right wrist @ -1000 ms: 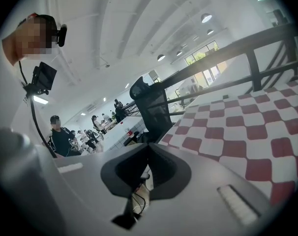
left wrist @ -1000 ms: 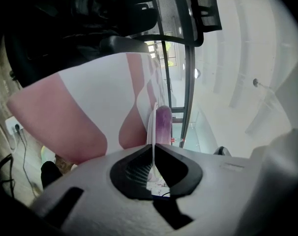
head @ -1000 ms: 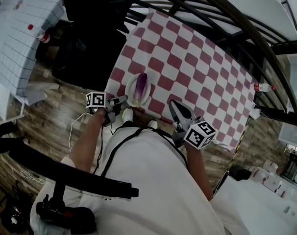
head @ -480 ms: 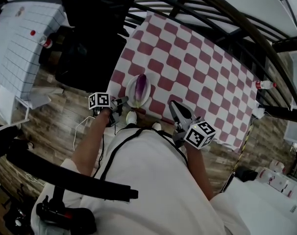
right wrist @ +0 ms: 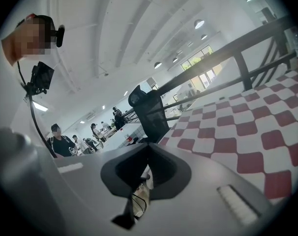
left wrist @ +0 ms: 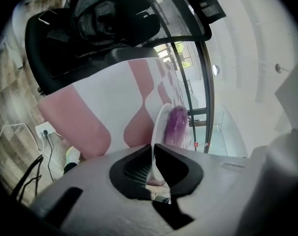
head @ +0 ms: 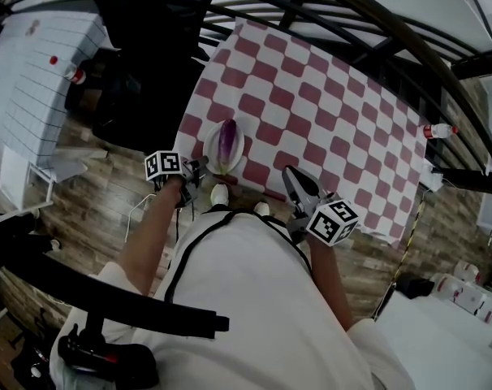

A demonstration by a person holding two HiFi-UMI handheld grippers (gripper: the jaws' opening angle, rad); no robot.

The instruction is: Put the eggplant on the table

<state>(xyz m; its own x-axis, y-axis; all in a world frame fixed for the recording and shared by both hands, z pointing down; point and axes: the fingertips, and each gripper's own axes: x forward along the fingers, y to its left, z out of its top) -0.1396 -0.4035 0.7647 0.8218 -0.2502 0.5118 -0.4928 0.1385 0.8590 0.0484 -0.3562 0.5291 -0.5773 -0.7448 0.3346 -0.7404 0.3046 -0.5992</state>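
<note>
A purple eggplant lies on a small white plate at the near edge of the red-and-white checked table. My left gripper pinches the plate's near rim; its jaws are opening, with the rim still between them. In the left gripper view the plate stands edge-on between the left gripper's jaws, and the eggplant lies beyond. My right gripper hovers shut and empty by the table's near edge, right of the plate. In its own view the right gripper points along the table.
A black office chair stands left of the table. A small bottle sits at the table's right end. A white gridded surface is at far left. Cables lie on the wooden floor. People stand far off.
The plate with the eggplant has shifted slightly farther onto the table's edge and the left gripper has tilted. The right gripper looks much the same.
</note>
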